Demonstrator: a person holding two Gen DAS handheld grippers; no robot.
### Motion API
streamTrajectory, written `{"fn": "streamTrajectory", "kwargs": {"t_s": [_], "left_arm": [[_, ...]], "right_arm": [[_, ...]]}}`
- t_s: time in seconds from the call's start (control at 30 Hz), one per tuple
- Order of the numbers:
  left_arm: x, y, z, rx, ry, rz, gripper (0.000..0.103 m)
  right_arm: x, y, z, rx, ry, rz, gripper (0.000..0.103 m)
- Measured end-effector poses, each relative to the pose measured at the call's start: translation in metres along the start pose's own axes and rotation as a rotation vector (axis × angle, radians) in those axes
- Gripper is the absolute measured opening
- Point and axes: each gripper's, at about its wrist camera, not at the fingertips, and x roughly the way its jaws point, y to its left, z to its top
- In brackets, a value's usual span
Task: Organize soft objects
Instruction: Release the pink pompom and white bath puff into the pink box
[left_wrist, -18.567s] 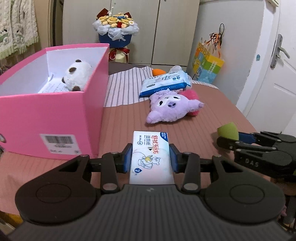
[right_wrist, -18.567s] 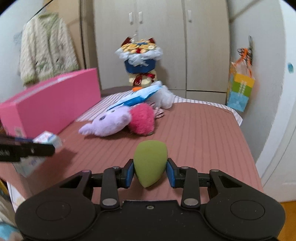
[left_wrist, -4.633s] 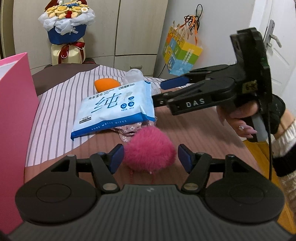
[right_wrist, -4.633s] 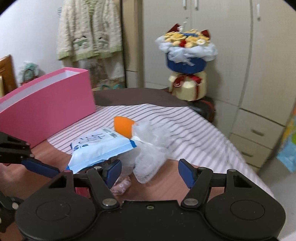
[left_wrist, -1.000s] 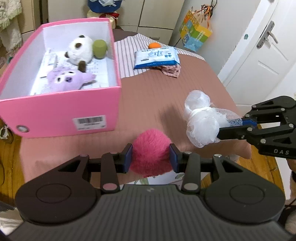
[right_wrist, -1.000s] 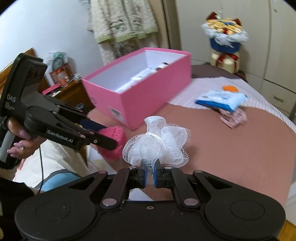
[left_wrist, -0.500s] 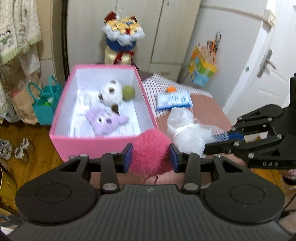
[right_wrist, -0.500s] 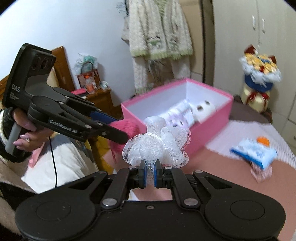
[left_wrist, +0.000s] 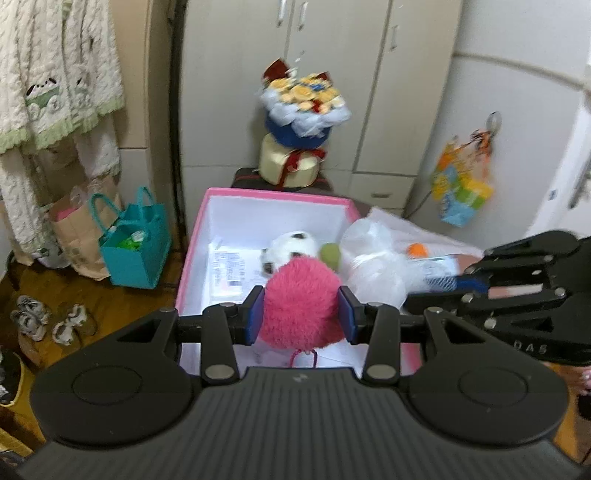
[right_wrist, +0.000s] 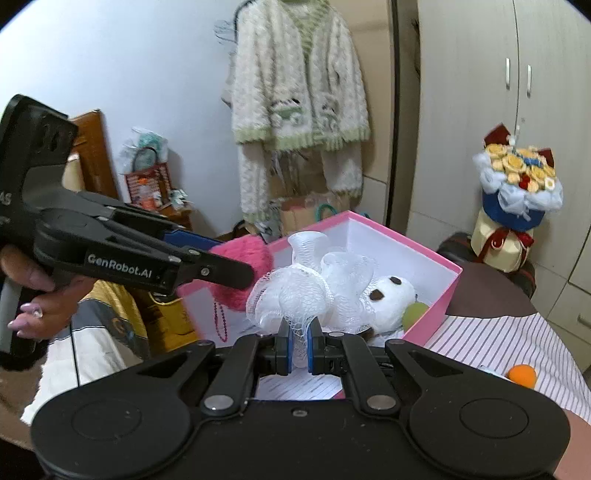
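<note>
Lettering reading "GenRobot.AI" marks the left tool (right_wrist: 236, 275), clamped on a pink pompom (left_wrist: 301, 302) above the open pink box (left_wrist: 280, 195). "DAS" shows on the right tool (right_wrist: 300, 345), pinched tight on a white mesh puff (right_wrist: 314, 291) beside it. Papers in the box are unreadable.

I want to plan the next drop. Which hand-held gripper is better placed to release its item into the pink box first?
Probably the left hand-held gripper: its pink pom-pom looks over the pink box, while the right one's white mesh puff sits nearer the side wall.
</note>
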Motion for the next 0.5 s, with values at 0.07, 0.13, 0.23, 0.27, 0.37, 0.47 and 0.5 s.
{"fn": "streamTrajectory", "kwargs": {"t_s": [0.07, 0.13, 0.23, 0.27, 0.37, 0.47, 0.5], "left_arm": [[0.019, 0.004, 0.001, 0.023, 0.016, 0.054, 0.04], [0.036, 0.009, 0.002, 0.039, 0.039, 0.085, 0.04], [0.056, 0.015, 0.001, 0.049, 0.075, 0.104, 0.041], [0.062, 0.016, 0.001, 0.054, 0.085, 0.108, 0.041], [0.076, 0.019, 0.0, 0.061, 0.11, 0.123, 0.042], [0.084, 0.018, -0.001, 0.079, 0.123, 0.134, 0.042], [0.086, 0.018, -0.001, 0.08, 0.128, 0.129, 0.043]], "right_arm": [[0.019, -0.006, 0.002, -0.018, 0.023, -0.059, 0.008], [0.033, -0.012, 0.002, -0.027, 0.05, -0.086, 0.008], [0.056, -0.02, 0.005, -0.025, 0.094, -0.091, 0.008], [0.061, -0.021, 0.005, -0.032, 0.104, -0.099, 0.008], [0.077, -0.022, 0.007, -0.054, 0.117, -0.149, 0.009], [0.086, -0.026, 0.008, -0.042, 0.129, -0.157, 0.01], [0.088, -0.028, 0.008, -0.026, 0.136, -0.15, 0.01]]}}
